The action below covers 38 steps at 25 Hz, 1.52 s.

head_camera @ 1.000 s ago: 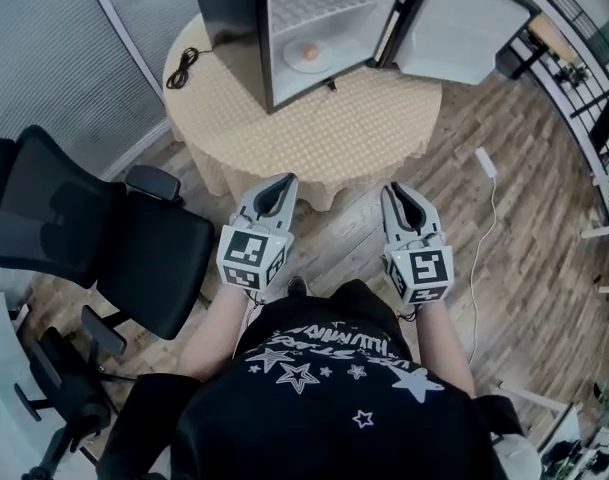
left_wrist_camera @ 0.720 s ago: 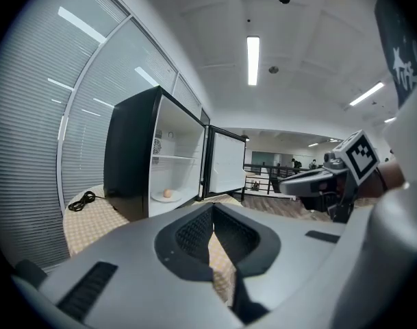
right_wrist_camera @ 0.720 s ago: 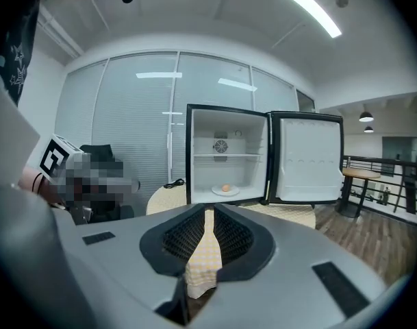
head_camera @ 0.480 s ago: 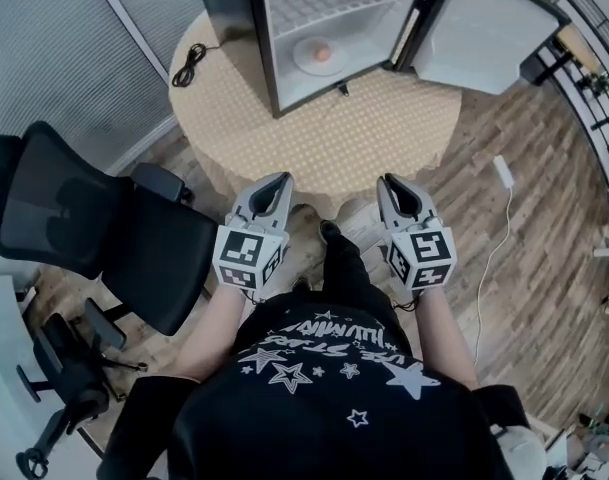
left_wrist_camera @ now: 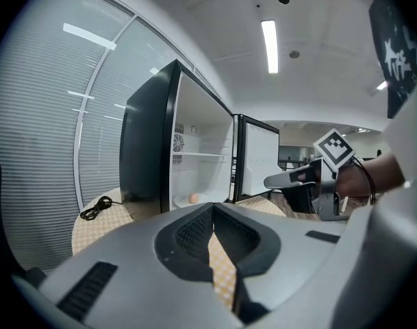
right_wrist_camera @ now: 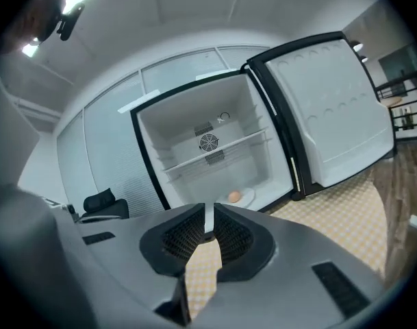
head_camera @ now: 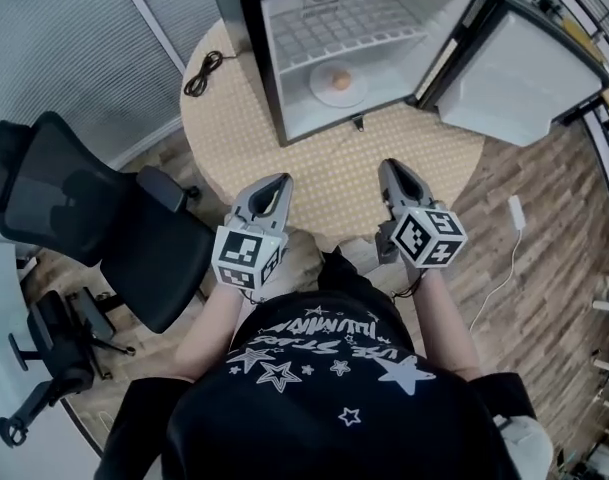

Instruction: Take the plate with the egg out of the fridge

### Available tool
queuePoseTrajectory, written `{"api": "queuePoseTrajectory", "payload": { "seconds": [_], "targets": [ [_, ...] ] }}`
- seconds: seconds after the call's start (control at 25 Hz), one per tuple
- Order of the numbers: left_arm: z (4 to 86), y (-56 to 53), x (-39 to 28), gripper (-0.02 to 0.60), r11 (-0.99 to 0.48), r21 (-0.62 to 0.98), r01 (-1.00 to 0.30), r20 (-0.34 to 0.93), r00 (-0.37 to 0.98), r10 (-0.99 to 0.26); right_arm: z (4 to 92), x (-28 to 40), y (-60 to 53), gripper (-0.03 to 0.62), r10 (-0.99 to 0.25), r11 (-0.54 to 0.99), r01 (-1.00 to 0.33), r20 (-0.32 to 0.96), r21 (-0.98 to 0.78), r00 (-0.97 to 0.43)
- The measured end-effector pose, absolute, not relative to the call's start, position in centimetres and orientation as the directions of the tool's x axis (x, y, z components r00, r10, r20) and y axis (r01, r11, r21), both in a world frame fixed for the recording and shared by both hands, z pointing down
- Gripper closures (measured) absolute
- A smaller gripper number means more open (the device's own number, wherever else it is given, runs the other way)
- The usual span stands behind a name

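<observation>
A small fridge (head_camera: 284, 58) stands open on a round table. On its floor lies a white plate (head_camera: 324, 93) with a brown egg (head_camera: 340, 81) on it. The egg (right_wrist_camera: 233, 197) shows in the right gripper view, straight ahead beyond the jaws, and the egg (left_wrist_camera: 193, 198) also shows in the left gripper view. My left gripper (head_camera: 281, 181) and right gripper (head_camera: 392, 168) hover side by side at the table's near edge, well short of the fridge. Both are shut with nothing between the fingers.
The fridge door (head_camera: 524, 68) swings open to the right. The table (head_camera: 404, 153) has a checkered cloth, and a black cable (head_camera: 206, 73) lies on it left of the fridge. A black office chair (head_camera: 94, 218) stands to my left. A white adapter (head_camera: 515, 211) lies on the wooden floor.
The person has stepped toward the table, so the fridge and plate look nearer and larger. Both grippers now reach the table's edge, still shut. The right gripper has rolled a little.
</observation>
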<state>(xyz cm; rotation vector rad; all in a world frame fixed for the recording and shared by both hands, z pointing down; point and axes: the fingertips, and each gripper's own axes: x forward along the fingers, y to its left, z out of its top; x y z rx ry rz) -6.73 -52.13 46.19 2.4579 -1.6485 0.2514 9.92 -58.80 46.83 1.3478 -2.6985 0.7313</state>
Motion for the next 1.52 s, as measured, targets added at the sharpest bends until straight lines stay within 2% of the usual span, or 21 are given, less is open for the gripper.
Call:
{"api": "queuePoseTrajectory", "payload": {
  "seconds": [0.28, 0.44, 0.84, 1.04, 1.32, 1.52],
  "targets": [
    [47.5, -55.8, -7.9, 0.575, -0.275, 0.063, -0.959, 0.248, 0.282, -0.927, 49.0, 8.0, -64.4, 0.534, -0.655, 0.469, -0.629, 0.233, -0.620, -0.718],
    [48.5, -57.2, -8.8, 0.575, -0.202, 0.037, -0.979, 0.274, 0.205, -0.940, 49.8, 7.1, -67.1, 0.447, -0.605, 0.450, -0.552, 0.215, -0.702, -0.767],
    [50.0, -58.5, -9.9, 0.575, -0.070, 0.023, -0.997, 0.319, 0.074, -0.945, 53.0, 6.0, -74.0, 0.378, -0.607, 0.137, -0.269, 0.133, -0.953, -0.783],
    [50.5, -59.6, -10.0, 0.575, -0.034, 0.021, -0.999, 0.326, 0.039, -0.945, 55.8, 6.3, -76.9, 0.375, -0.629, -0.031, -0.169, 0.151, -0.985, -0.763],
    [52.0, -60.6, -10.4, 0.575, 0.036, 0.079, -0.996, 0.358, -0.006, -0.934, 58.8, 4.6, -79.2, 0.375, -0.592, -0.137, -0.130, 0.186, -0.982, -0.784],
    [52.2, -60.7, -10.5, 0.575, 0.063, 0.082, -0.995, 0.367, -0.028, -0.930, 59.6, 3.1, -79.7, 0.376, -0.571, -0.159, -0.131, 0.199, -0.979, -0.796]
  ]
}}
